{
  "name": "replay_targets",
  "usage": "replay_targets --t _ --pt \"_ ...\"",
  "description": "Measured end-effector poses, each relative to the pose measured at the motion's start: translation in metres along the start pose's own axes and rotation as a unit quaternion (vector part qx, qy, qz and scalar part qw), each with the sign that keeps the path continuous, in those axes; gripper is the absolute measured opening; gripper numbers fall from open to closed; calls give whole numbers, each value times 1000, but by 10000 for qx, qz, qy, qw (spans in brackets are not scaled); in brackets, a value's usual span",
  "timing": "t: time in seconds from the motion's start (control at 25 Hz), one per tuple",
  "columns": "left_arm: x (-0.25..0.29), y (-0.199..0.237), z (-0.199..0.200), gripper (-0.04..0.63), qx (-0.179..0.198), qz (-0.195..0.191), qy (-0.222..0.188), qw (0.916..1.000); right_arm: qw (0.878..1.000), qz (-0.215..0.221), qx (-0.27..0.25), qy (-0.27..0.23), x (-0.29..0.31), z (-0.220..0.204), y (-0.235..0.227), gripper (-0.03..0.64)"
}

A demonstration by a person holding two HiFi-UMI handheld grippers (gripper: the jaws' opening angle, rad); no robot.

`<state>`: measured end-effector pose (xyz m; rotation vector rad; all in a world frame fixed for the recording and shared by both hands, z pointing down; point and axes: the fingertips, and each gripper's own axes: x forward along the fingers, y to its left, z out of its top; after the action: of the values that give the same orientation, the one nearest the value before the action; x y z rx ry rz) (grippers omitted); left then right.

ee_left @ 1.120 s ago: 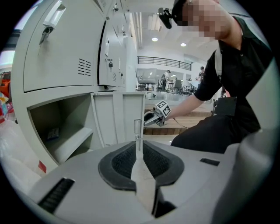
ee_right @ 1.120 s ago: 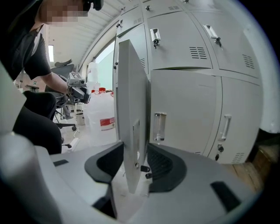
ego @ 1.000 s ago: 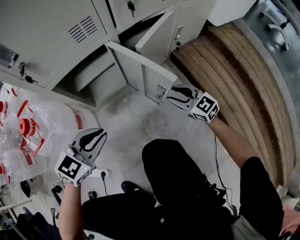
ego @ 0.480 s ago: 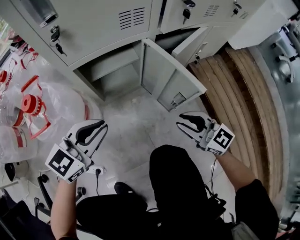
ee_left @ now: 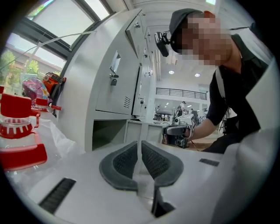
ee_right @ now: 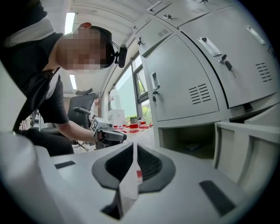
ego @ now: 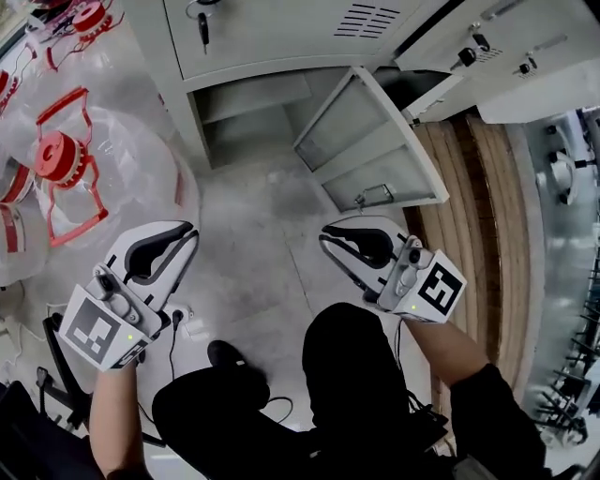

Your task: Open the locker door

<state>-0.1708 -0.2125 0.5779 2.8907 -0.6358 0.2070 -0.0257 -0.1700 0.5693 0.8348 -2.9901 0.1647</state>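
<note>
The grey locker door [ego: 370,141] stands swung open, with the empty bottom compartment [ego: 248,117] to its left. My right gripper [ego: 325,234] hangs below the door's free edge, apart from it. Its jaws have just been closing and now stand almost together with nothing between them [ee_right: 134,146]. My left gripper [ego: 190,230] floats over the floor at the left, its jaws close together and empty [ee_left: 140,144]. In the right gripper view the door [ee_right: 249,148] is at the right. The left gripper view has the compartment [ee_left: 109,133] ahead.
Red-capped water jugs under clear plastic [ego: 66,159] lie at the left. A slatted wooden bench [ego: 469,216] runs along the right. Keys hang in the locker above [ego: 202,19]. The person's dark trousers [ego: 366,375] fill the bottom, with a cable [ego: 173,347] on the floor.
My right gripper has come away from the door's edge and drawn back toward the person. The door now stands wider. The left gripper has shifted a little and risen.
</note>
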Motion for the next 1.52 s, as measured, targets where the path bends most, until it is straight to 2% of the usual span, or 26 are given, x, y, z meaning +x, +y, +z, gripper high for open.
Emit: replay_targets --t 0.2,0.36,0.52,0.72,0.96,1.08,1.36,1.52 --pt "-21 -9 17 34 -548 326 -161 9978 9987 -156 448 190 9 38 4 19" --pt "-44 -27 47 29 -1050 780 -359 9908 9970 -216 705 254 5 84 12 13" --pt "-74 -57 94 26 -1336 1130 -494 9833 9955 -190 877 295 -1 140 28 12" --pt "-107 -99 173 21 -1509 1307 -667 9776 9956 -82 872 336 -9 222 63 12" --pt "-138 -154 289 17 -1513 1423 -981 9732 9959 285 844 180 -28 339 123 12" --pt "-144 -192 341 17 -1421 1359 -990 9755 9962 412 764 109 -49 393 151 12" --pt "-152 -295 457 16 -1233 1167 -1057 9798 9972 316 631 -261 -119 512 192 12" --pt "-161 -339 517 16 -1190 1260 -1265 9767 9978 418 397 -341 -164 576 205 12"
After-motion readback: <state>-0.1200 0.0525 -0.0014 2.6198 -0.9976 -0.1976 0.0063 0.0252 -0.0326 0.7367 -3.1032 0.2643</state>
